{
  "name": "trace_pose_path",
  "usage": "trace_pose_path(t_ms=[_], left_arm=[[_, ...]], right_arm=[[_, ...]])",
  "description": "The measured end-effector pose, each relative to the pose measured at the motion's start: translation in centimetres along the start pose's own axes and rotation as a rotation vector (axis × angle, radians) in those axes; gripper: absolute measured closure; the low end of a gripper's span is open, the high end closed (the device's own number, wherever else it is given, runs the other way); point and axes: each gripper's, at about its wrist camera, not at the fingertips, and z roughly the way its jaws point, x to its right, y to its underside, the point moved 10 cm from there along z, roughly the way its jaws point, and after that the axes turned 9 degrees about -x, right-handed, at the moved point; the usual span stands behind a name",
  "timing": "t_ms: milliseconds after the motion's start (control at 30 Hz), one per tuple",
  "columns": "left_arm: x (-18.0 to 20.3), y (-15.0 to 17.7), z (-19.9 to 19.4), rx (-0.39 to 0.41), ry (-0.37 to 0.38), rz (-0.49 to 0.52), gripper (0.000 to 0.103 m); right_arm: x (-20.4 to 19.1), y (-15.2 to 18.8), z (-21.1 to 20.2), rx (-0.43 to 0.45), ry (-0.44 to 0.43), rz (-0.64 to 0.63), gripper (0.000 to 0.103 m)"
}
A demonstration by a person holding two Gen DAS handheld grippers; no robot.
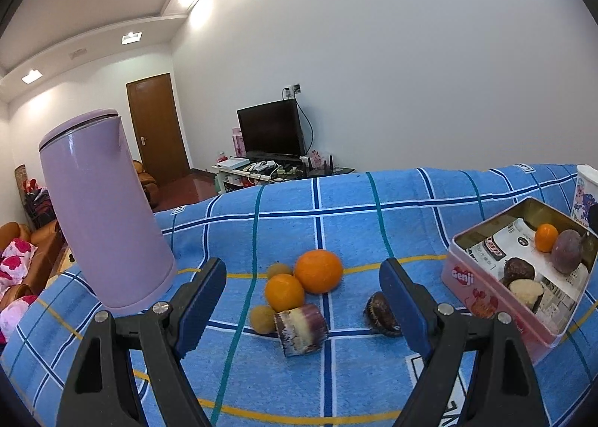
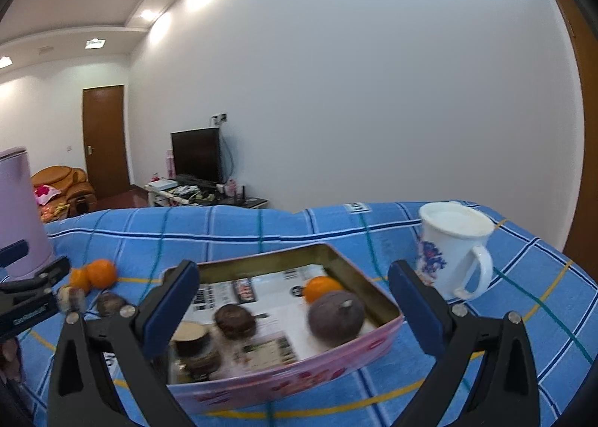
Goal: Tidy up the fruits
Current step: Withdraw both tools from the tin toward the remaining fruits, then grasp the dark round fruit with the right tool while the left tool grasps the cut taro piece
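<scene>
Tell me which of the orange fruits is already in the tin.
The small orange at the far end of the pink tin, beside the purple fruit. The other two oranges lie on the blue cloth.

A lilac kettle (image 1: 104,210) stood at the left on the blue checked cloth (image 1: 373,203). A white mug (image 2: 454,247) with a blue print stood at the right. Mid-frame behind were a dark TV (image 1: 272,130), a brown door (image 1: 157,128) and an orange sofa (image 2: 63,184).
</scene>
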Motion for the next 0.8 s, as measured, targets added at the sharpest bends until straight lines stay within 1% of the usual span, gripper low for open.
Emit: trace_pose_path(t_ms=[233, 333, 467, 533, 600, 700, 800], left_arm=[[-1.4, 0.4, 0.0, -0.006, -0.011, 0.001, 0.018], [-2.8, 0.7, 0.5, -0.024, -0.041, -0.001, 0.018], [-5.8, 1.2, 1.8, -0.069, -0.078, -0.043, 0.018], [-7.6, 1.4, 2.3, -0.088, -0.1, -0.062, 0.018], [-9.0, 1.6, 2.7, -0.1, -0.121, -0.076, 0.018], [-11.7, 2.0, 3.7, -0.138, -0.163, -0.121, 0.018], [-13.2, 2.4, 4.3, -0.17, -0.181, -0.169, 0.018]], right_arm=[[-3.6, 0.7, -0.5, -0.017, -0.043, -0.037, 0.0], [-5.2, 1.1, -0.6, -0.031, -0.064, -0.047, 0.0], [-7.5, 1.5, -0.5, -0.058, -0.106, -0.063, 0.001], [-9.0, 1.9, -0.3, -0.076, -0.132, -0.077, 0.004], [-10.4, 2.2, 0.0, -0.099, -0.148, -0.097, 0.01], [-12.7, 2.9, 1.1, -0.165, -0.195, -0.121, 0.016], [-14.9, 3.8, 2.4, -0.241, -0.246, -0.125, 0.021]])
